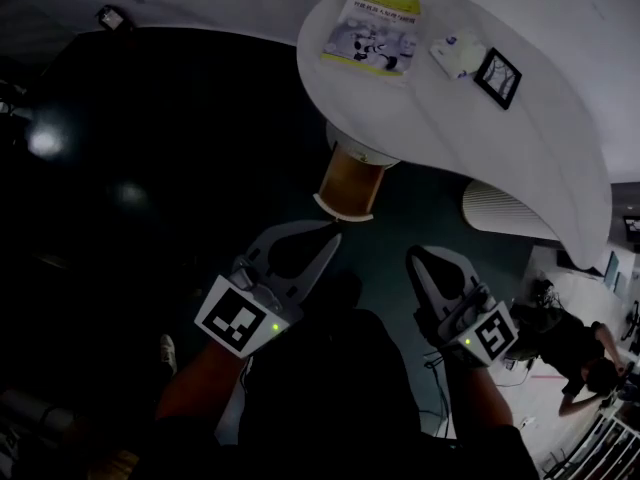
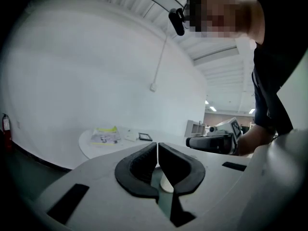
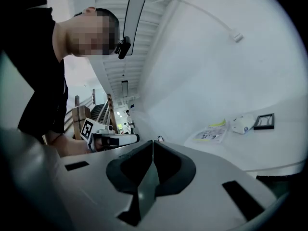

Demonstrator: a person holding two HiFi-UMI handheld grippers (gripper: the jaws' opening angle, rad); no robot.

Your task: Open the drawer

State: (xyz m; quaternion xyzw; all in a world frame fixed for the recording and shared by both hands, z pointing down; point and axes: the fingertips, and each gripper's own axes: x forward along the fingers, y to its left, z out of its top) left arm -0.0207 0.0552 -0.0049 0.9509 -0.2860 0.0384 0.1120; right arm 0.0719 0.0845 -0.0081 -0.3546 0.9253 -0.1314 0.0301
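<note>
Drawer: not showing itself in any view.
Left gripper [image 1: 333, 236]: hovering on the near side of the round white table [image 1: 520, 158], fingers pressing together on nothing.
Right gripper [image 1: 412, 256]: hovering alongside, fingers likewise meeting, empty.
Tabletop: booklet [image 1: 372, 33], tissue pack [image 1: 458, 54] and black frame [image 1: 498, 77] lying side by side.
Under the table: brown pedestal [image 1: 350, 180] standing just beyond both grippers.

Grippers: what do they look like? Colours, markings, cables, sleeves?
Both match: left gripper and right gripper have pale grey shells tapering to a point, lined with black pads. Each carries a white cube with black square markers and a small green light. No cables show. Forearms are bare; the person wears a black top.
</note>
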